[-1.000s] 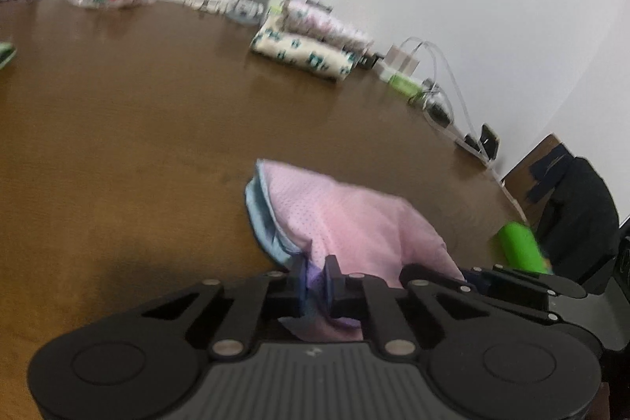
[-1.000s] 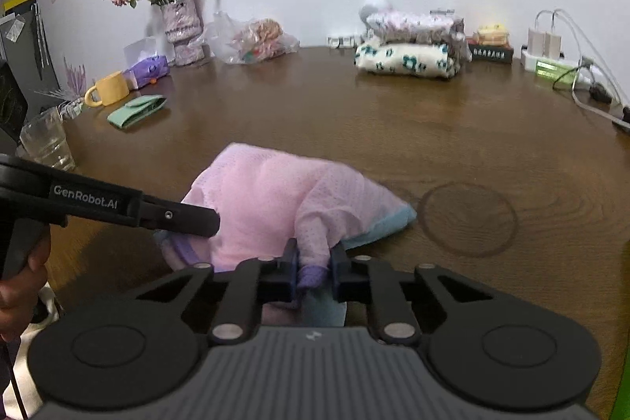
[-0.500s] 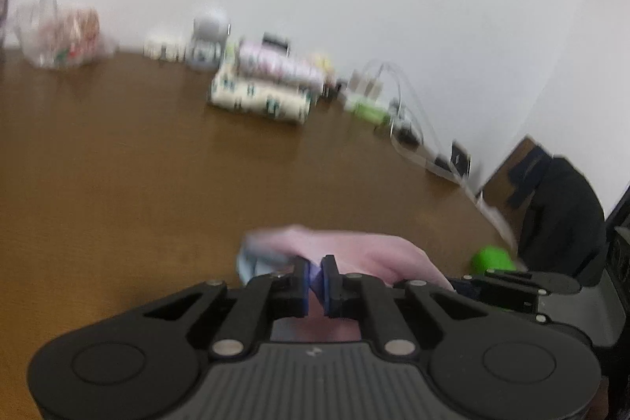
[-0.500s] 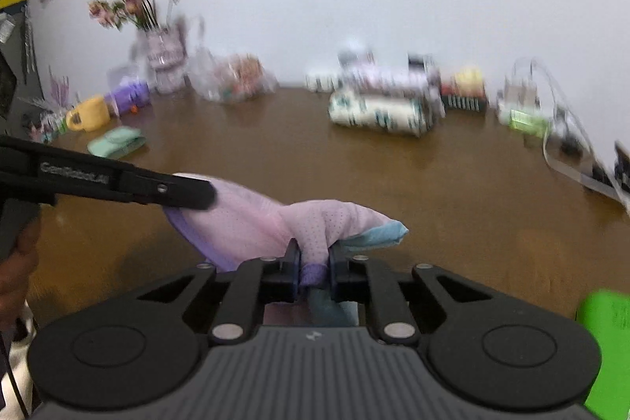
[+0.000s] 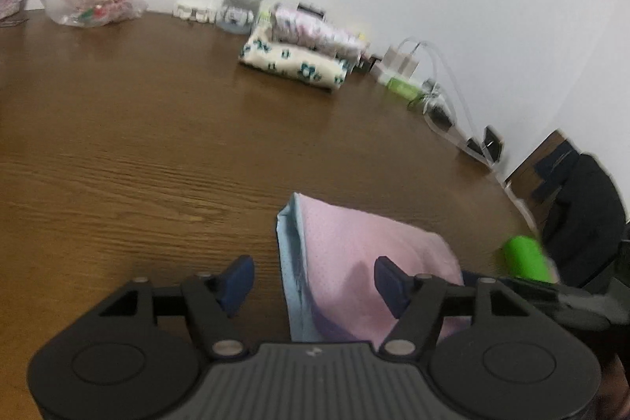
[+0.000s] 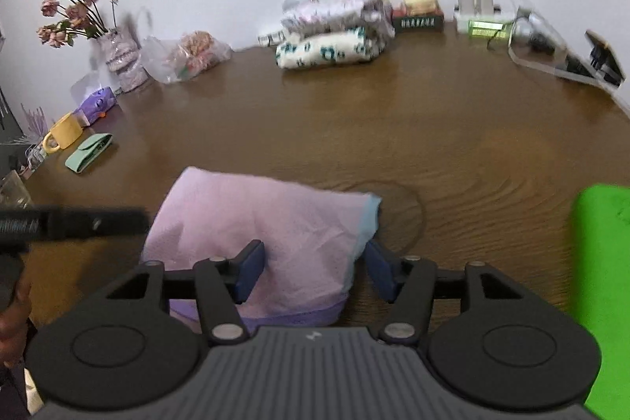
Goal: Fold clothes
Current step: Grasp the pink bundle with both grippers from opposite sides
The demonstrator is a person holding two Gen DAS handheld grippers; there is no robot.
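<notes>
Both claws let go of a pink garment on the brown counter, the release that closes one fold in the job of folding clothes. At left, the left claw has just been opening and now stands about half spread; the cloth's pale blue edge lies between its dark pads, but neither pad presses on it. The garment rests near the counter's front edge, well apart from the stack of folded clothes along the far edge by the wall. At right, the right claw has likewise just been opening, its pads clear of the fabric, with the garment's right-hand border lying between them.

The cloth reads as a soft, thin mesh, pink on top, with a blue hem down one side and a violet layer showing at the near edge. It lies as a rough rectangle, slightly humped in the middle rather than flat.

The next move likely calls for both claws to back off without snagging the loose top layer, then either press the hump down or take fresh corners for a further fold. Light fabric of this kind may spring open once freed.
</notes>
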